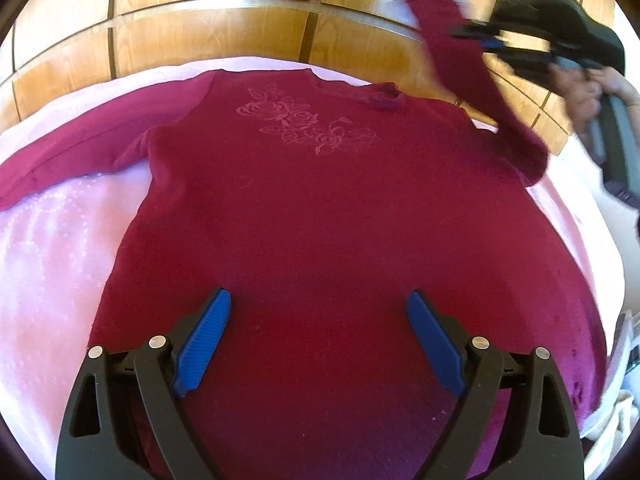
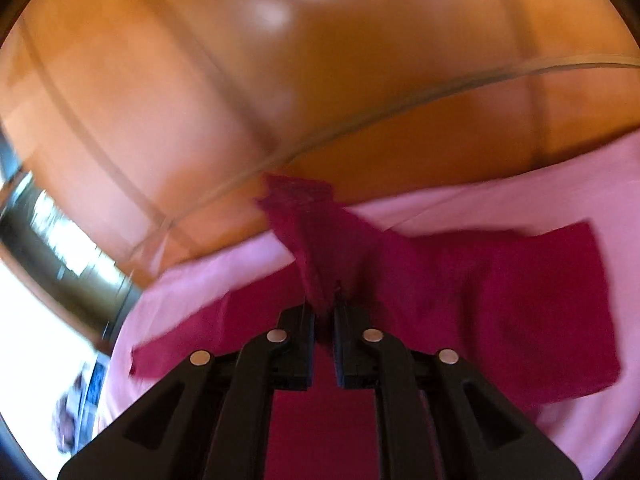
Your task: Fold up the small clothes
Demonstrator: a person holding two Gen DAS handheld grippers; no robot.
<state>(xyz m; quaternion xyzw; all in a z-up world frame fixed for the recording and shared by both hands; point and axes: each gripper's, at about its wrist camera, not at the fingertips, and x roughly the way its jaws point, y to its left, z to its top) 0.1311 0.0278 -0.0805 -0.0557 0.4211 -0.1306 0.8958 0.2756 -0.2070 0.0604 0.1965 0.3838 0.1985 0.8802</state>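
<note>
A crimson knit sweater [image 1: 320,208] with an embossed rose motif [image 1: 312,126] lies flat on a smooth pink sheet [image 1: 52,248]. The left gripper [image 1: 320,344] hovers wide open above its hem, while the right gripper [image 2: 322,312] pinches one limp sleeve [image 2: 316,248] aloft.

Matt knit sweater [image 1: 320,200] — glossy wood panelling [image 1: 200,32]

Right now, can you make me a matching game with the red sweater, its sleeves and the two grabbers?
Things:
1. left gripper
2. right gripper
3. lifted sleeve
4. other sleeve

States:
A. lying flat on the pink sheet
B. open, over the sweater, holding nothing
C. up in the air
D. shut on cloth

Pairs: 1-B, 2-D, 3-C, 4-A
</note>
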